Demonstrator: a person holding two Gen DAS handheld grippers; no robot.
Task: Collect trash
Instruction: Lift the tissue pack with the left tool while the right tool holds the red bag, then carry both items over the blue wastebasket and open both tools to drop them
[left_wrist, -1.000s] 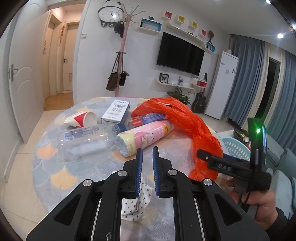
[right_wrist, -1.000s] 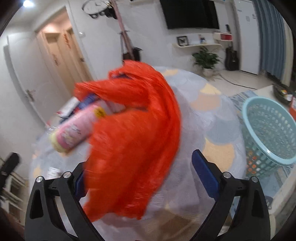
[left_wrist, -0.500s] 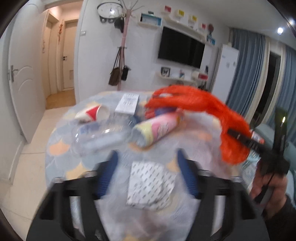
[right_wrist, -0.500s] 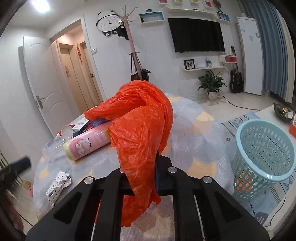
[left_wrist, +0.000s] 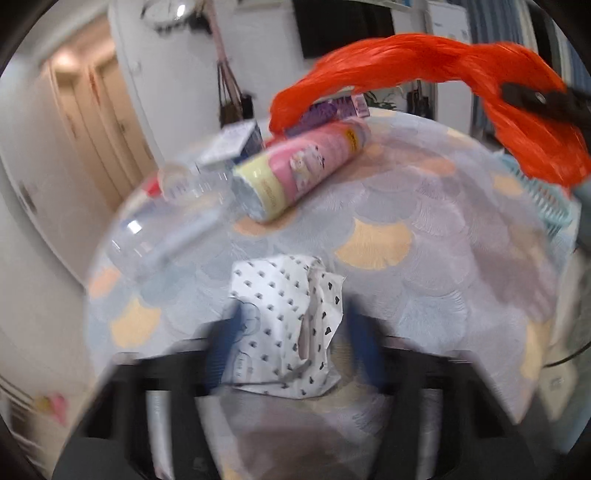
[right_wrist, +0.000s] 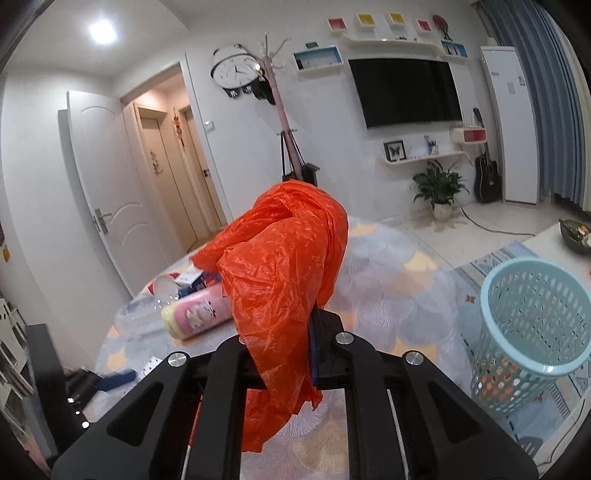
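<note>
A white wrapper with black dots (left_wrist: 284, 325) lies on the round patterned table (left_wrist: 424, 266). My left gripper (left_wrist: 291, 350) is open, its blurred blue fingers on either side of the wrapper. My right gripper (right_wrist: 291, 354) is shut on an orange plastic bag (right_wrist: 284, 266) and holds it lifted above the table; the bag (left_wrist: 498, 92) also shows at the upper right of the left wrist view. Behind lie a pink can (left_wrist: 303, 170), a clear plastic bottle (left_wrist: 173, 229), a white carton (left_wrist: 232, 142) and a purple packet (left_wrist: 325, 112).
A light blue basket (right_wrist: 532, 332) stands on the floor right of the table. A red and white paper cup (right_wrist: 166, 286) lies at the table's far side. A coat stand (right_wrist: 284, 122) and doors are behind.
My left gripper opened and moved down around the dotted wrapper. My right gripper shut on the orange bag and raised it.
</note>
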